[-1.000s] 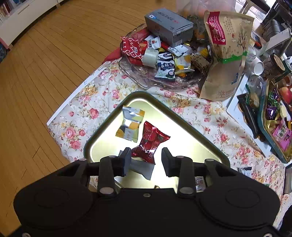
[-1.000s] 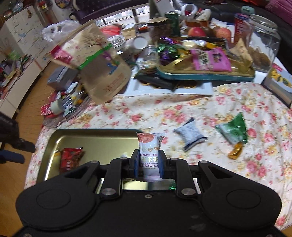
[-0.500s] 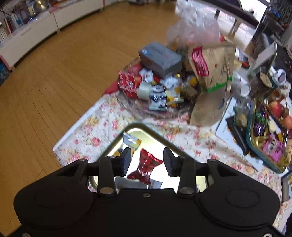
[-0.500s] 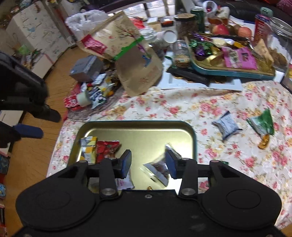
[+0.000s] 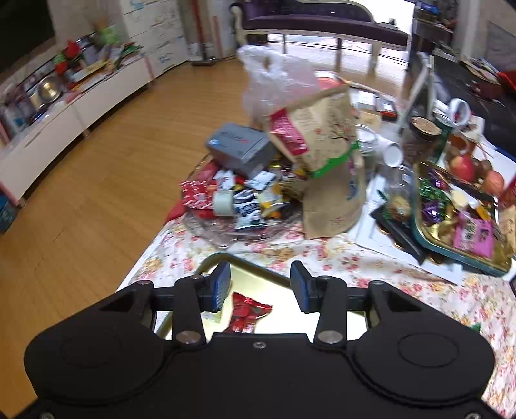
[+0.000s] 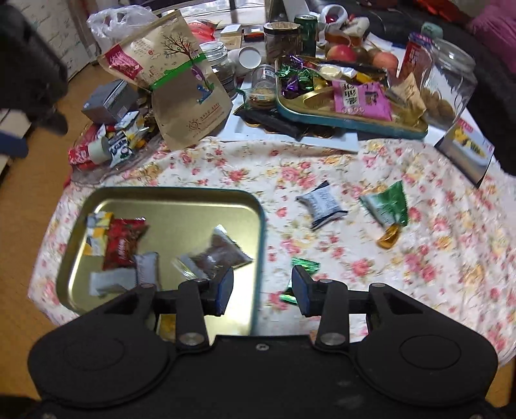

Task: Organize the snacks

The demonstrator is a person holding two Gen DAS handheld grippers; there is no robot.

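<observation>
Dropped "THORN"-labelled packet (image 6: 214,254) now in tray (image 6: 167,193), right hand-held gripper (image 6: 262,291) empty.

A purple sofa (image 5: 322,19) stands at twelve o'clock across the wooden floor (image 5: 96,180); white cabinets (image 5: 64,109) line the nine o'clock side. A grey box (image 5: 238,148) sits centre, a glass jar (image 6: 451,80) at two o'clock.

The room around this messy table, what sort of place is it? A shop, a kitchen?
Most likely a home living room. A purple couch stands on the wooden floor, a low white cabinet runs along the wall, and the table's floral cloth is heaped with household snacks and fruit.
</observation>
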